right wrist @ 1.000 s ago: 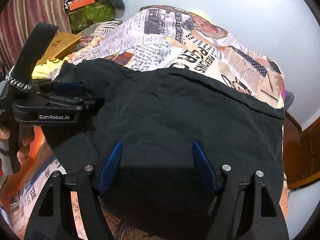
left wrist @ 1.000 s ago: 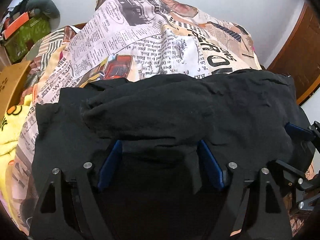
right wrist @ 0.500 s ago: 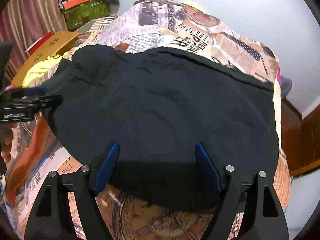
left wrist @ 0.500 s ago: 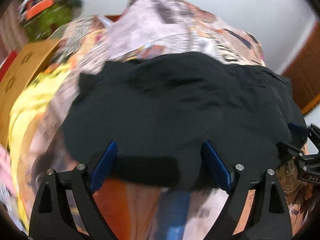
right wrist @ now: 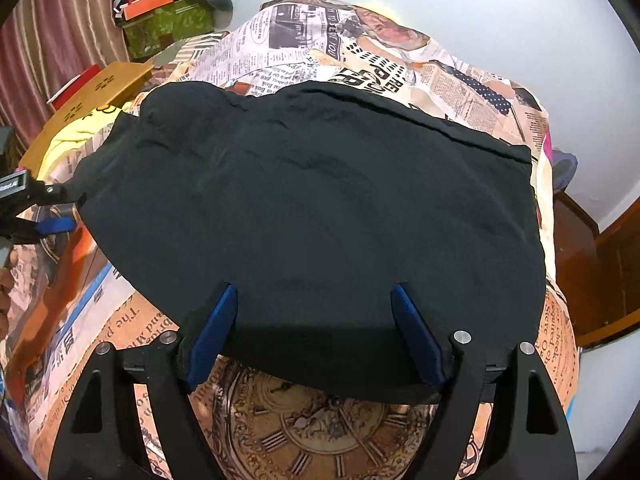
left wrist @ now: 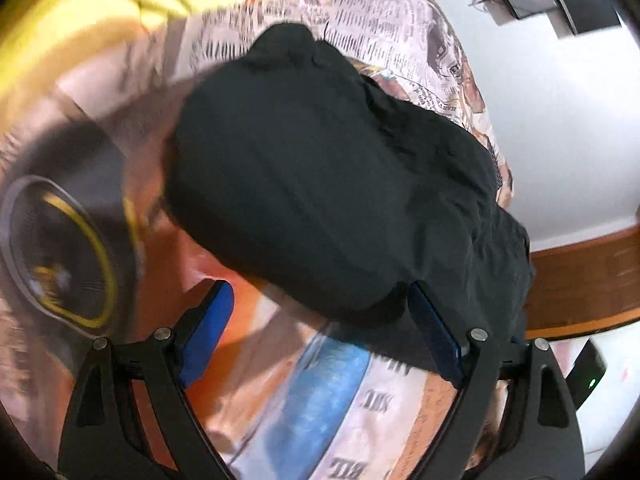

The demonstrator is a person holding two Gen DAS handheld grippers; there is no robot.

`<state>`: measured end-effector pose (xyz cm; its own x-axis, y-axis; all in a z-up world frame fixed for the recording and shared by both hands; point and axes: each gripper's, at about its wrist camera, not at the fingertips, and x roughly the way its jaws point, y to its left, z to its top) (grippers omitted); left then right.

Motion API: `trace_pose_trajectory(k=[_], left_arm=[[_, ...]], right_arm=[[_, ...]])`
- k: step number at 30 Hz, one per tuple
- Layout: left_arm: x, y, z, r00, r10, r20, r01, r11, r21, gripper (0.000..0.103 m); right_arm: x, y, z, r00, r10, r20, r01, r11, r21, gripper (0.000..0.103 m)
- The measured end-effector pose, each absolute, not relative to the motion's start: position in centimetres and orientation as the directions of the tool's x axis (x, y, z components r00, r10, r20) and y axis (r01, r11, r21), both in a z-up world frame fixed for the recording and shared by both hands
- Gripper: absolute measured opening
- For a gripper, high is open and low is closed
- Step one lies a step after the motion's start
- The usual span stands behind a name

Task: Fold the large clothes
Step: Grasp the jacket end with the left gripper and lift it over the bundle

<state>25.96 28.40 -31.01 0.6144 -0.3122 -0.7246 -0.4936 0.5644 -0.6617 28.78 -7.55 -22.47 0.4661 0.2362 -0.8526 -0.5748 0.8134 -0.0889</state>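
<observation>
Here my right gripper [right wrist: 314,330] stands released, jaws wide over the near edge of the black garment [right wrist: 320,220], which lies folded flat on the newspaper-print bedspread [right wrist: 312,48]. Only that view shows the whole cloth, a printed clock face [right wrist: 316,424] below it, and my left gripper [right wrist: 52,216] at its left corner. My left gripper's jaws have just been opening; they are released, nothing between them, and its own view is blurred. Far left sit a wooden board [right wrist: 96,92] and a green box [right wrist: 168,28]; a person's hand is cut off at the left edge.
</observation>
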Motion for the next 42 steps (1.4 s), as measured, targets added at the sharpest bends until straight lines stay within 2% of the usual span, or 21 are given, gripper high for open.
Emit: trace_pose_trajectory(k=[6,11,15,17,20,22,25,27,30,34,39,42], left_arm=[[28.1,29.0,-33.5,0.654,-0.38,-0.654,-0.48,0.459,-0.748,0.089],[29.5,30.2,-34.9,0.72,-0.35,-0.599,-0.467,0.395,-0.791,0.089],[30.3,30.2,-34.7,0.728,-0.285,-0.623,-0.501,0.399,-0.768,0.089],[30.9,29.6,-34.0,0.714,-0.223,-0.664,-0.538,0.433,-0.724,0.086],[31.5,28.7,-32.8,0.683,-0.134,-0.718,-0.572,0.513,-0.64,0.067],[31.5,27.8,-31.1,0.666,-0.075,-0.742,-0.573,0.586,-0.574,0.044],[31.1,27.1,-28.5,0.656,-0.02,-0.754,-0.559,0.659,-0.503,0.035],[30.2,26.6,-26.6,0.669,0.023,-0.743,-0.542,0.699,-0.466,0.032],[28.5,25.1,-22.8,0.698,0.12,-0.706,-0.512,0.772,-0.375,0.031],[26.2,22.7,-17.5,0.754,0.232,-0.615,-0.467,0.847,-0.253,0.029],[24.8,18.2,-12.3,0.815,0.334,-0.474,-0.399,0.916,-0.039,0.029],[25.3,15.1,-11.4,0.836,0.336,-0.435,-0.339,0.938,0.072,0.029]], right_arm=[[28.8,-7.7,-22.6,0.466,0.246,-0.85,-0.575,0.814,-0.08,0.078],[28.7,-7.6,-22.8,0.461,0.257,-0.85,-0.579,0.812,-0.068,0.079],[28.5,-7.3,-22.9,0.46,0.254,-0.851,-0.586,0.807,-0.076,0.08],[28.4,-7.2,-23.0,0.459,0.252,-0.852,-0.588,0.805,-0.079,0.08],[28.3,-7.1,-23.0,0.46,0.247,-0.853,-0.589,0.804,-0.085,0.08],[28.3,-7.0,-22.9,0.458,0.239,-0.856,-0.585,0.806,-0.088,0.08],[28.5,-6.8,-22.5,0.445,0.209,-0.87,-0.565,0.82,-0.092,0.078],[28.5,-6.6,-21.8,0.44,0.202,-0.875,-0.553,0.829,-0.087,0.078],[28.0,-6.2,-20.1,0.444,0.263,-0.856,-0.557,0.83,-0.035,0.078],[27.2,-4.3,-18.7,0.445,0.331,-0.832,-0.579,0.815,0.014,0.078],[26.7,-1.1,-20.8,0.355,0.387,-0.851,-0.621,0.778,0.095,0.079],[26.1,0.2,-22.7,0.309,0.404,-0.861,-0.635,0.762,0.13,0.08]])
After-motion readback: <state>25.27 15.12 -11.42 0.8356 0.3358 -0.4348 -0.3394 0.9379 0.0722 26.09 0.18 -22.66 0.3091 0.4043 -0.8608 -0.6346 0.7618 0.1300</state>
